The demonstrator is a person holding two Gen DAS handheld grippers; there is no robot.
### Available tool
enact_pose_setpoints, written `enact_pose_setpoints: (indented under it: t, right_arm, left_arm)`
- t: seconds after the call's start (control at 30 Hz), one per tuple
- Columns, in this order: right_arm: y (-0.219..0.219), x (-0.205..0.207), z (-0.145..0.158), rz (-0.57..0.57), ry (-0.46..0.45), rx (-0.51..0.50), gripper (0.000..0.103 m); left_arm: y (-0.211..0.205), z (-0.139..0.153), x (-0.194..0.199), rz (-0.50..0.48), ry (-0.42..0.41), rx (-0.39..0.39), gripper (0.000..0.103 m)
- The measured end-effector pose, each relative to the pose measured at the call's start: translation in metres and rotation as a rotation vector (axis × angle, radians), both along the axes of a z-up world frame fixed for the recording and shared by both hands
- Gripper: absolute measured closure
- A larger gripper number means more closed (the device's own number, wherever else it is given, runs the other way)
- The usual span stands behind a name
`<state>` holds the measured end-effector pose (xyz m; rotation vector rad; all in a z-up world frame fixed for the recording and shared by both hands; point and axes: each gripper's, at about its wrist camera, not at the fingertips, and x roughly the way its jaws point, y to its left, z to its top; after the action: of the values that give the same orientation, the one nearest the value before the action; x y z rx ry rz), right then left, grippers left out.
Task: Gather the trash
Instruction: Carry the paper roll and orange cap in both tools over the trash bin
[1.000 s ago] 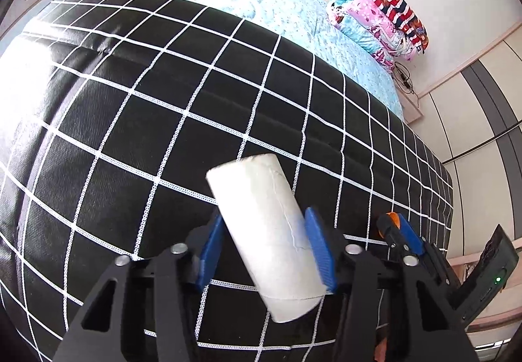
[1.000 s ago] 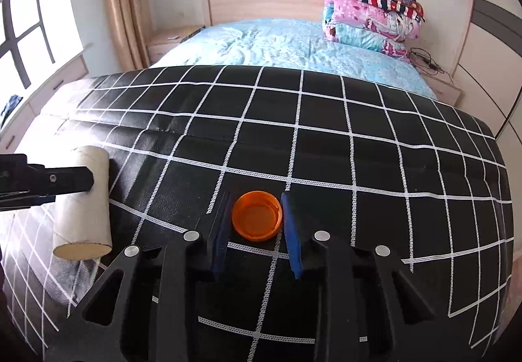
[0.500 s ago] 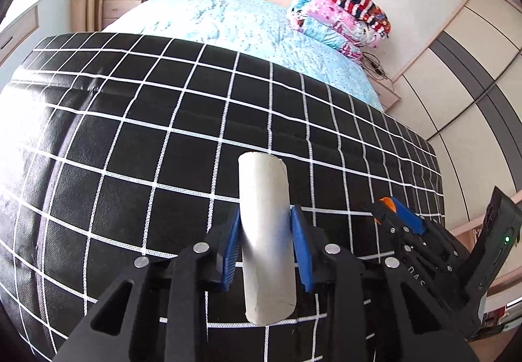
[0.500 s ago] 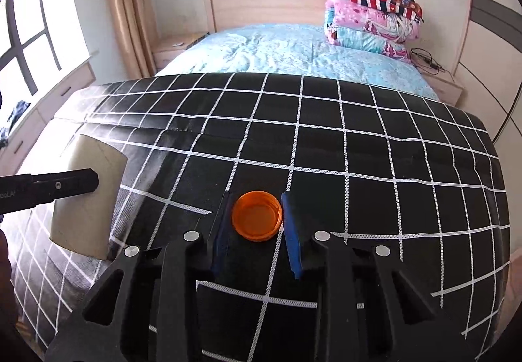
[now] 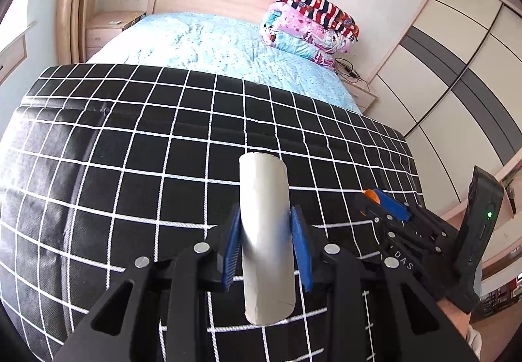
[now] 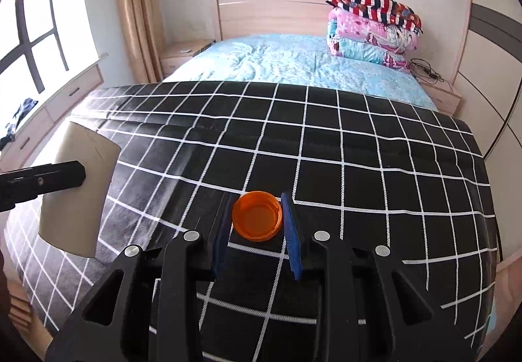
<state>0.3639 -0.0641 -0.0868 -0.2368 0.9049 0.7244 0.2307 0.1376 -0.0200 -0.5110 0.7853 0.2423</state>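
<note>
In the left wrist view the left tongs (image 5: 265,243) pinch a white paper tube (image 5: 266,231) up above the checked tabletop (image 5: 130,166), far from its edges, and in the right wrist view the right tongs (image 6: 256,225) pinch an orange cap (image 6: 256,216) above the bare middle.

Home bedroom: bed (image 6: 293,65) w/ light-blue cover sitting against a wooden headboard (image 6: 270,13), folded quilts (image 6: 372,32) stacking at its head, curtain (image 6: 137,9) hanging by the window (image 6: 29,22), wardrobe (image 5: 456,75) w/ sliding doors lining the wall.
</note>
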Motion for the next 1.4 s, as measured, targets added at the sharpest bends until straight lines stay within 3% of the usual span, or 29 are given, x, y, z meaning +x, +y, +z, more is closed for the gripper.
enact_pose_setpoints:
  t: [0.5, 0.87, 1.17, 1.4]
  right_arm:
    - [-0.023, -0.068, 0.043, 0.097, -0.073, 0.053, 0.073]
    - [-0.052, -0.133, 0.069, 0.202, -0.102, 0.084, 0.073]
    - [-0.068, -0.173, 0.066, 0.275, -0.054, 0.099, 0.073]
    - [-0.076, -0.197, 0.048, 0.306, 0.005, 0.086, 0.073]
  left_arm:
    - [-0.047, 0.030, -0.067, -0.122, -0.075, 0.089, 0.074]
    - [-0.075, 0.028, -0.122, -0.212, -0.078, 0.143, 0.074]
    - [-0.094, 0.023, -0.158, -0.246, -0.092, 0.116, 0.074]
    - [-0.111, 0.000, -0.176, -0.297, -0.036, 0.087, 0.074]
